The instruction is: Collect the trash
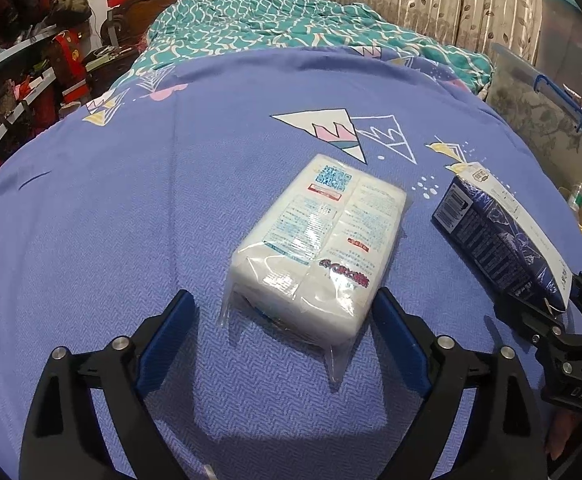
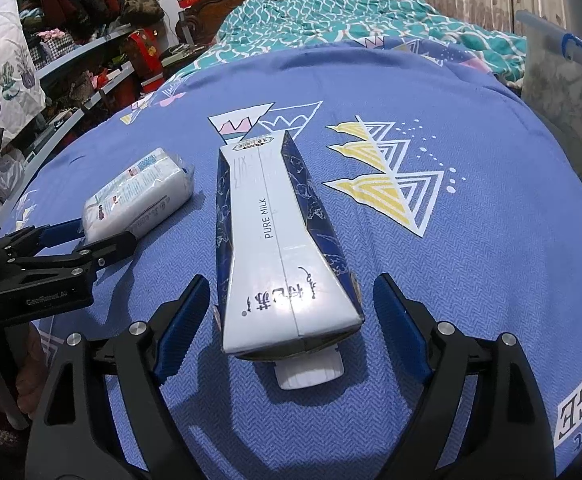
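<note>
Both tongs gape wide: the left gripper [image 1: 285,334] straddles the tissue pack [image 1: 311,240], the right gripper [image 2: 287,316] the milk carton [image 2: 279,240]. Each should squeeze squarely, low on the sides.

Tissue pack [image 1: 311,248] between spread fingers [image 1: 395,340]; carton [image 1: 499,240] beside.

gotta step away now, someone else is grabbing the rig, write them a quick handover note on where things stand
Left gripper: open, fingers either side of the near end of the tissue pack, not clamped.
Right gripper: open, straddling the near end of the milk carton, not clamped.
Both items lie flat on the blue bedspread, pack left of carton.
Done: nothing collected yet.
Left: close on each item, lift, carry to the trash; no bin is in view.
</note>
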A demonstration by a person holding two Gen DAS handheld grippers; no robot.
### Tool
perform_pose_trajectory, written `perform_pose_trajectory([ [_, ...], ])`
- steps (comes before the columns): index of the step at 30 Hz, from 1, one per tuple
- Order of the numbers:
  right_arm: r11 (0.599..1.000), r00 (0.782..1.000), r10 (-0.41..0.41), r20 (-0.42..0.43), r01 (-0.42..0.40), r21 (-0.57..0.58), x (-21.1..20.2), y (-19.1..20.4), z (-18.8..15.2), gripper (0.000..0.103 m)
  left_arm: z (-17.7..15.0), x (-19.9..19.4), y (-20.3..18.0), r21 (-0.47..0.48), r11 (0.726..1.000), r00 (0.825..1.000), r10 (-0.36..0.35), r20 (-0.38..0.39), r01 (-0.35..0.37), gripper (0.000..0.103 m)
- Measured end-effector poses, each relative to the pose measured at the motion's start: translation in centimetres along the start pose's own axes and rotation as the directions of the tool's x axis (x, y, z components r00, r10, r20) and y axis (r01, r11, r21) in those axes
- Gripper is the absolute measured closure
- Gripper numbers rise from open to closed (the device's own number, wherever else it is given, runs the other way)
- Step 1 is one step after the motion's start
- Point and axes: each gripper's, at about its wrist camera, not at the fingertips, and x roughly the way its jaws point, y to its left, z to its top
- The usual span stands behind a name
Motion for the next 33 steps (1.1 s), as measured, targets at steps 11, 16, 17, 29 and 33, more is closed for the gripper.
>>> perform_pose_trajectory([
  [11, 1.000, 1.000, -0.016, -0.021, 0.015, -0.023, 0.3, 0.5, 0.0, 0.010, 0.1, 0.2, 0.3, -0.014, 1.000, 1.000, -0.019, -0.011, 0.019, 0.015],
  [16, 0.998, 0.999, -0.031, -0.043, 0.028, -0.059, 0.7, 1.1, -0.1, 0.004, 0.1, 0.3, 0.5, -0.017, 1.000, 1.000, -0.023, -0.012, 0.023, 0.014],
  [17, 0.998, 0.999, -0.031, -0.043, 0.028, -0.059, 0.7, 1.1, -0.1, 0.004, 0.1, 0.3, 0.5, -0.019, 1.000, 1.000, -0.024, -0.012, 0.024, 0.013],
  [29, 0.995, 0.998, -0.041, -0.052, 0.036, -0.089, 0.6, 1.7, -0.2, 0.003, 0.1, 0.5, 0.4, -0.013, 0.999, 0.999, -0.033, -0.020, 0.033, 0.009],
  [33, 0.985, 0.993, -0.089, -0.075, 0.077, -0.152, 1.1, 2.8, -0.3, 0.003, 0.1, 0.5, 0.4, -0.010, 1.000, 0.999, -0.030, -0.022, 0.030, 0.009],
])
